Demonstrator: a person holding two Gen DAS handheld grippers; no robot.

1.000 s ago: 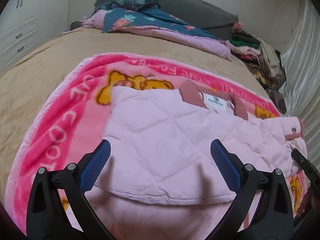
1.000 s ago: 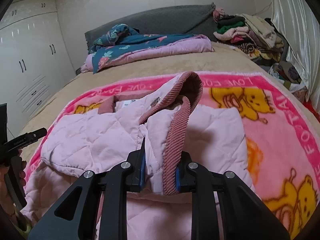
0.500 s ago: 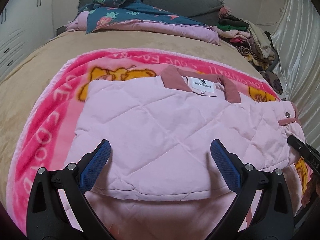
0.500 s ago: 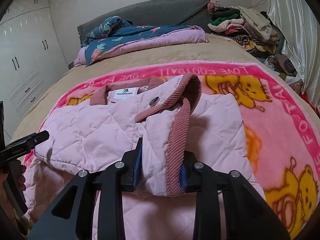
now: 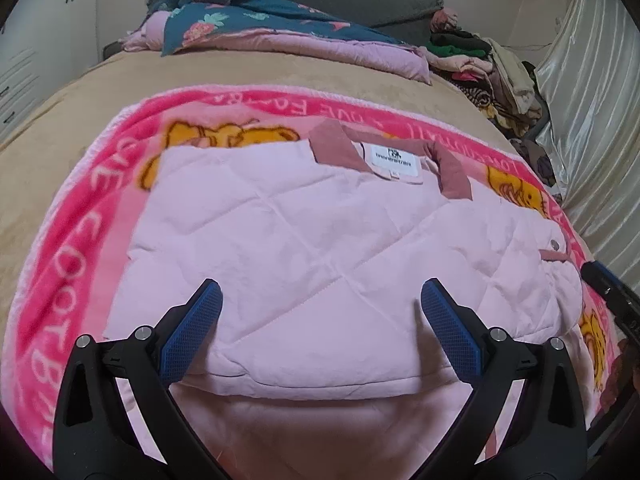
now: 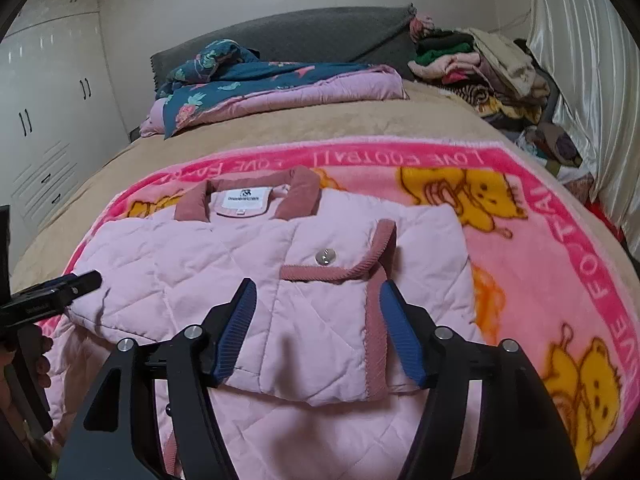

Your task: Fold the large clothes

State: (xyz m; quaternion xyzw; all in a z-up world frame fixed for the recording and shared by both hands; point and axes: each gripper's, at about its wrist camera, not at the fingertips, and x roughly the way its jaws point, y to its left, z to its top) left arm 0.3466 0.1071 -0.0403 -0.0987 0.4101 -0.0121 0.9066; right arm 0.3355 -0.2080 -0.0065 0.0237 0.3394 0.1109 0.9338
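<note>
The pink quilted jacket (image 6: pixel 224 280) lies folded on the blanket (image 6: pixel 560 248) at the bed's near edge. Both claws, left (image 5: pixel 320 320) and right (image 6: pixel 316 320), gape empty. Soft, puffy, probably springy; pinch the thick folded hem.

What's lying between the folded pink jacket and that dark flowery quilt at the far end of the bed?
In the right wrist view: past the pink jacket comes the pink blanket's lettered border, then bare tan bedcover, up to the flowery quilt.

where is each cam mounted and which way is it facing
Left wrist: behind the open left tongs, facing up the bed over the pink jacket.
Right wrist: behind the open right tongs, over the jacket's cuffed sleeve; the left tongs' tip and hand show at left.
Shared: jacket, collar label, pink blanket.
</note>
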